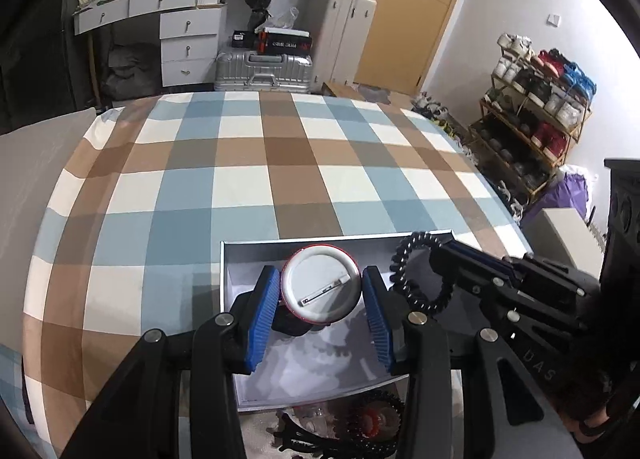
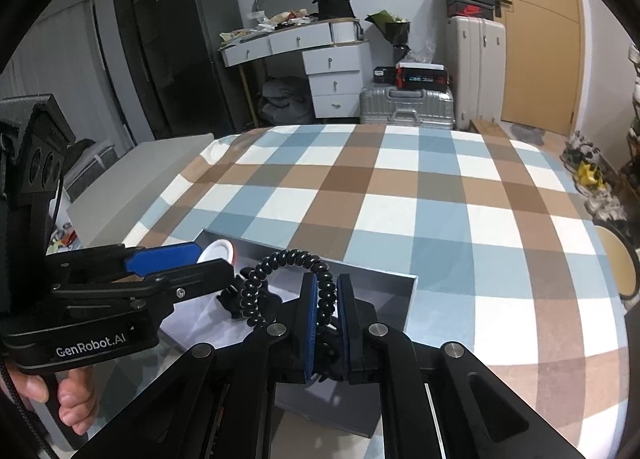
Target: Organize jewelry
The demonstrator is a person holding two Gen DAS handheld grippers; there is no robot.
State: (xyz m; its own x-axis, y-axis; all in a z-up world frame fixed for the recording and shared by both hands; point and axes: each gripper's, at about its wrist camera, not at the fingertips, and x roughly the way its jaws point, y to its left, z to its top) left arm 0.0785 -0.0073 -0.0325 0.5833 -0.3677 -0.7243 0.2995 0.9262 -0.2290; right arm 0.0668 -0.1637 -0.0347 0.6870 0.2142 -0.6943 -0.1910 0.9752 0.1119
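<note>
Right wrist view: coil tie [image 2: 288, 283], black spiral loop, pinched between right gripper [image 2: 326, 295] fingers, hanging over open grey box [image 2: 412, 299] on checked bed [image 2: 440, 199]. Fingers nearly pressed together, only the coil's strand between the blue pads.

Left wrist view: round badge [image 1: 320, 285], white face, red rim, pin bar up, clamped at its edges by left gripper [image 1: 320, 299] fingers, partly spread to its width, above the box floor. Black clip [image 1: 290, 325] lying under the badge. More dark hair ties [image 1: 360, 423] heaped outside the near box wall.

Step in hand, judged: setting both pieces into the box. To do well: lower coil to a bare patch of floor right of the badge, clear of far wall, release only once resting. Keep badge level; avoid dropping onto clip. Risk: coil springing, snagging a finger on release.
</note>
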